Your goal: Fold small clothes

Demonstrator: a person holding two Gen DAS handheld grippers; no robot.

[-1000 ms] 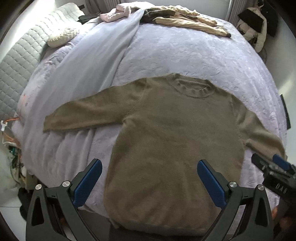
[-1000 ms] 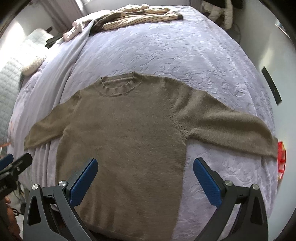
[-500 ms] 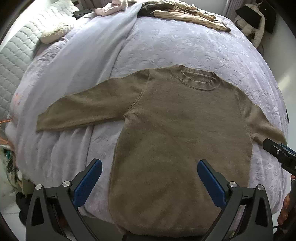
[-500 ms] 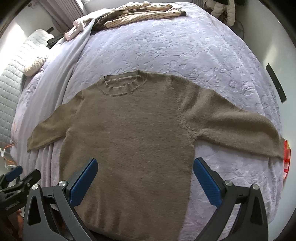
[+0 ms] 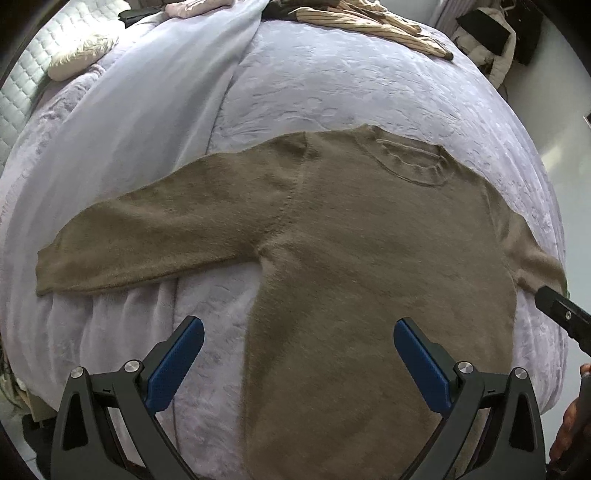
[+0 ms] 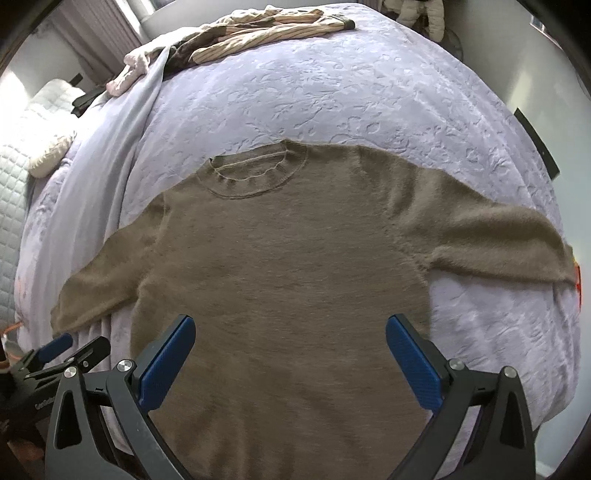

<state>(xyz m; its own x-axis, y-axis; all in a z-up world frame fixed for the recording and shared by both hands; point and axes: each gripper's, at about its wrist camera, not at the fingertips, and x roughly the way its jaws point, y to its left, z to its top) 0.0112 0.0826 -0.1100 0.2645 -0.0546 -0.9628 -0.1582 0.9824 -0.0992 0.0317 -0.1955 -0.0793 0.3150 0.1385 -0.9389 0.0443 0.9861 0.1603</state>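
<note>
Brown sweater (image 5: 369, 277) flat on bed (image 5: 332, 92); both grippers — left (image 5: 299, 354), right (image 6: 290, 350) — hover, jaws released.

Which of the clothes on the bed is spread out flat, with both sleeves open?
The brown sweater, lying nearest the tools. The striped garment and the pink one at the far edge lie crumpled in a pile.

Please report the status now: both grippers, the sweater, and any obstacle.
Left gripper open, empty. Right gripper open, empty. Brown sweater flat on bed, sleeves spread, unfolded. Nothing on it.
</note>
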